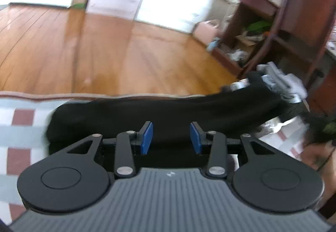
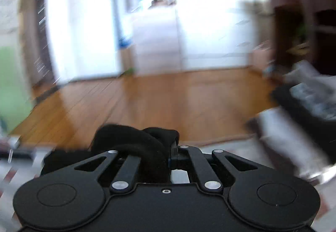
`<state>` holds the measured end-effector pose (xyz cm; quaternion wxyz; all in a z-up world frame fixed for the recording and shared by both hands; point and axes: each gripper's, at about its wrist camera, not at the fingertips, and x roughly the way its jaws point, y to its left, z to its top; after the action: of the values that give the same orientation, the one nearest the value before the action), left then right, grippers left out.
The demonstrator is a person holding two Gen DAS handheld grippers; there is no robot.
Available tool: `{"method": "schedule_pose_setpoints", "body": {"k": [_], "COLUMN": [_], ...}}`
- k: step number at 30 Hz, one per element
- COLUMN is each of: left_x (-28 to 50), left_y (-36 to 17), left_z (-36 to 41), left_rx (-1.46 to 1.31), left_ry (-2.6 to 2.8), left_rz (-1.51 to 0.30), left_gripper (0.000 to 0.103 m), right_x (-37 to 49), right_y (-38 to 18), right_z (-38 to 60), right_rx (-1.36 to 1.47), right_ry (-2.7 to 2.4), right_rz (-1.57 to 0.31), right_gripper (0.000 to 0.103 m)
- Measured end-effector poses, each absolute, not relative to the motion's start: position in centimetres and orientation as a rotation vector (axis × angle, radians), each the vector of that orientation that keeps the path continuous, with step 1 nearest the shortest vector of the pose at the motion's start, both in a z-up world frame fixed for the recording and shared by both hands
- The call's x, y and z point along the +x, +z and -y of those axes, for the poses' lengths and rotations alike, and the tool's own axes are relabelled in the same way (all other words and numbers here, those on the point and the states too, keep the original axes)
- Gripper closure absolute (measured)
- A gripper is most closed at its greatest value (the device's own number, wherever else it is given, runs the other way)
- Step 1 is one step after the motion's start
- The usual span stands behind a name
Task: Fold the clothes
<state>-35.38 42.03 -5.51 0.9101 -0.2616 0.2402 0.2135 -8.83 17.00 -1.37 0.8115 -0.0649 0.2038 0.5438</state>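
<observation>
Left tongs (image 1: 171,138): mine, blue pads (image 1: 147,137) parted, nothing between them; they hang just above the black garment (image 1: 159,112).

Right tongs (image 2: 171,158): mine, clamped tight on a bunched fold of the black garment (image 2: 134,139), which humps up over the fingers.

Black garment: a long dark band stretched across the far edge of the checked cloth (image 1: 21,118) in the left wrist view, its right end lifted toward the other tongs.

Checked cloth: white and grey with red squares, covering the surface.

Wooden floor (image 1: 105,49): beyond the cloth's edge.

Dark wooden chair (image 1: 302,22): far right, cluttered shelf beside it.

Right view heavily blurred.
</observation>
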Motion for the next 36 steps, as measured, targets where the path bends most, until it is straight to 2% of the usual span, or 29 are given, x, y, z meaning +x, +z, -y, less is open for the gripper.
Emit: {"method": "schedule_pose_setpoints", "body": {"k": [2,4,7,8,10,12,18,20,22,23,24,26,27,28,32,36], "left_x": [-35.6,-35.5,-34.6,-34.2,-33.3,-32.2,-30.2,-30.1,-30.0,-29.9,-29.8,-29.7,-29.4,-29.2,-29.4,-32.5], "left_y": [-7.3,-9.3,-11.5,-12.0,-12.9,-13.7,-15.8,-16.1,-16.3,-16.4,-16.6,-17.0,-17.0,-17.1,-14.6,-9.3], "left_z": [-43.0,-43.6,-43.5,-43.4,-43.1,-42.8,-41.7,-41.7,-42.4,-42.7,-43.0,-43.5,-43.3,-43.0,-41.3,-39.6], "left_rx": [-0.557,-0.558,-0.540,-0.531,-0.516,-0.503,-0.457,-0.456,-0.478,-0.489,-0.500,-0.508,-0.477,-0.445,-0.402,-0.442], "left_ry": [0.484,0.516,0.515,0.507,0.469,0.414,0.436,0.450,0.432,0.422,0.413,0.390,0.393,0.395,0.459,0.452], "left_rz": [-0.534,-0.587,-0.661,-0.680,-0.729,-0.783,-0.858,-0.847,-0.834,-0.828,-0.821,-0.806,-0.819,-0.831,-0.848,-0.704], "left_gripper": [0.062,0.062,0.062,0.062,0.052,0.047,0.047,0.042,0.032,0.032,0.033,0.053,0.081,0.092,0.097,0.099], "right_x": [-7.0,-4.6,-0.6,-0.5,-0.1,-0.2,-0.6,-0.4,-0.4,-0.6,-1.0,-2.2,-3.0,-3.8,-5.9,-5.5], "right_y": [-1.3,-3.4,-8.2,-9.3,-11.3,-12.8,-14.7,-14.6,-14.2,-13.9,-13.7,-12.9,-12.4,-11.9,-10.0,-7.5], "right_z": [-16.3,-16.3,-15.3,-14.9,-14.2,-13.8,-12.8,-12.5,-12.3,-11.7,-11.6,-11.5,-11.5,-11.5,-11.5,-10.7], "right_rx": [-0.188,-0.283,-0.318,-0.319,-0.323,-0.334,-0.309,-0.294,-0.287,-0.287,-0.289,-0.280,-0.268,-0.257,-0.275,-0.205], "right_ry": [1.027,0.907,0.755,0.752,0.744,0.752,0.809,0.813,0.825,0.836,0.865,0.951,1.007,1.062,1.194,1.270], "right_rz": [-0.415,-0.480,-0.738,-0.762,-0.809,-0.843,-0.927,-0.925,-0.915,-0.906,-0.891,-0.865,-0.855,-0.843,-0.721,-0.666], "right_gripper": [0.100,0.100,0.100,0.100,0.100,0.099,0.099,0.099,0.099,0.099,0.098,0.098,0.098,0.098,0.098,0.098]}}
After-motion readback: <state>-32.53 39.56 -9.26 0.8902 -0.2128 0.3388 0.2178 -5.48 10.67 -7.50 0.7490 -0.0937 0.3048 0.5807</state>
